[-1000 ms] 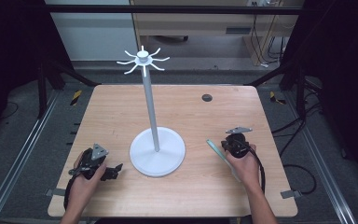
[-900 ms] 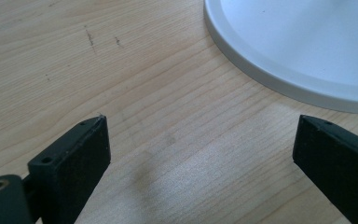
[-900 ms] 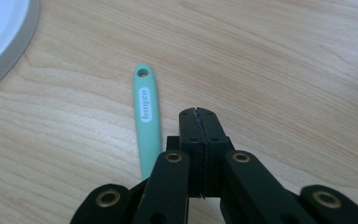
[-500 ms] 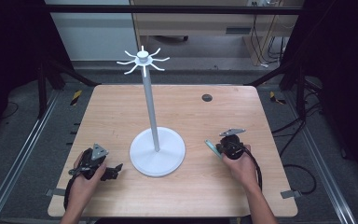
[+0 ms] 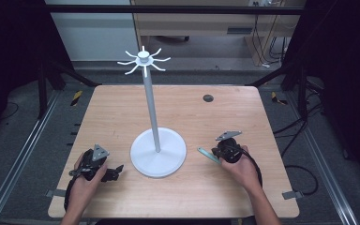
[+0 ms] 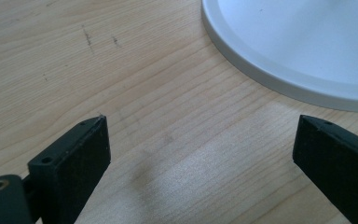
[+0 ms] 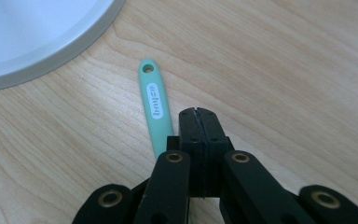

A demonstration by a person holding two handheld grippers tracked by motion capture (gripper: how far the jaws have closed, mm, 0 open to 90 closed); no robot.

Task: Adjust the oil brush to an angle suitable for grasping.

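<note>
A white stand [image 5: 158,154] with a round base, a tall pole and hooks at its top rises mid-table. A mint-green handle [image 7: 156,100] with a hole at its end lies flat on the wood, right of the base [image 7: 28,32]. My right gripper [image 7: 199,114] is shut, jaws pressed together, and the handle runs beside and under its left jaw; I cannot tell if it is gripped. From above, that gripper [image 5: 218,153] points left at the handle [image 5: 207,154]. My left gripper [image 6: 200,149] is open over bare wood near the base rim [image 6: 279,84], at the table's front left [image 5: 115,171].
The wooden table [image 5: 192,112] has a small dark round grommet [image 5: 208,98] at the back right. Black frame rails and cables run along both sides on the floor. A hand holds each gripper near the front edge.
The right gripper has shifted a little left and towards the front edge, and the green handle has moved with it, with less of its length showing. The left gripper has stayed put.
</note>
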